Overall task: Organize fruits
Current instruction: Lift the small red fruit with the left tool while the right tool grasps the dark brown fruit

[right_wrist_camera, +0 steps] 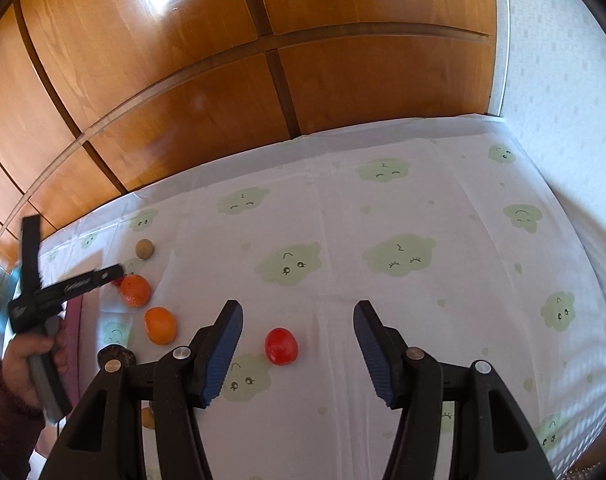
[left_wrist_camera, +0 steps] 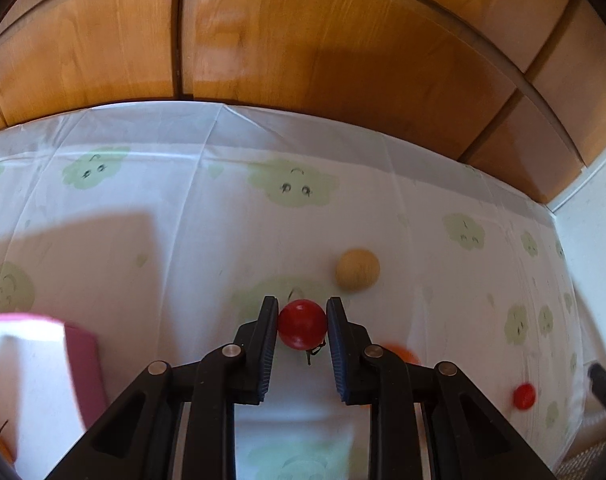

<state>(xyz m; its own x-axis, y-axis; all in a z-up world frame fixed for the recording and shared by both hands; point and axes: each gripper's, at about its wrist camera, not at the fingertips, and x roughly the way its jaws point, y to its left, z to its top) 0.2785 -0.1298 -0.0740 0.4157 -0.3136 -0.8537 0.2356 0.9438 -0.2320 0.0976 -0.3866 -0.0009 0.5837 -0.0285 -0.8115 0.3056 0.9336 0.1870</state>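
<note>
My left gripper (left_wrist_camera: 302, 303) is shut on a small red round fruit (left_wrist_camera: 303, 325) with a dark stem, low over the cloud-print tablecloth (left_wrist_camera: 183, 240). A tan round fruit (left_wrist_camera: 357, 270) lies just beyond it, and an orange (left_wrist_camera: 403, 354) is half hidden behind the right finger. In the right wrist view my right gripper (right_wrist_camera: 298, 305) hangs open with nothing between its fingers. A red tomato (right_wrist_camera: 281, 346) rests on the cloth below it. At the left of that view a hand holds the left gripper (right_wrist_camera: 117, 272) beside two oranges (right_wrist_camera: 135, 290) (right_wrist_camera: 161, 325) and the tan fruit (right_wrist_camera: 145, 249).
A pink-sided box (left_wrist_camera: 83, 368) stands at the left, with something orange at its lower corner. Another red fruit (left_wrist_camera: 525, 396) lies to the right. A dark round thing (right_wrist_camera: 117, 356) sits near the oranges. Wooden cabinet doors (right_wrist_camera: 183, 100) back the table; a white wall (right_wrist_camera: 563, 80) is at right.
</note>
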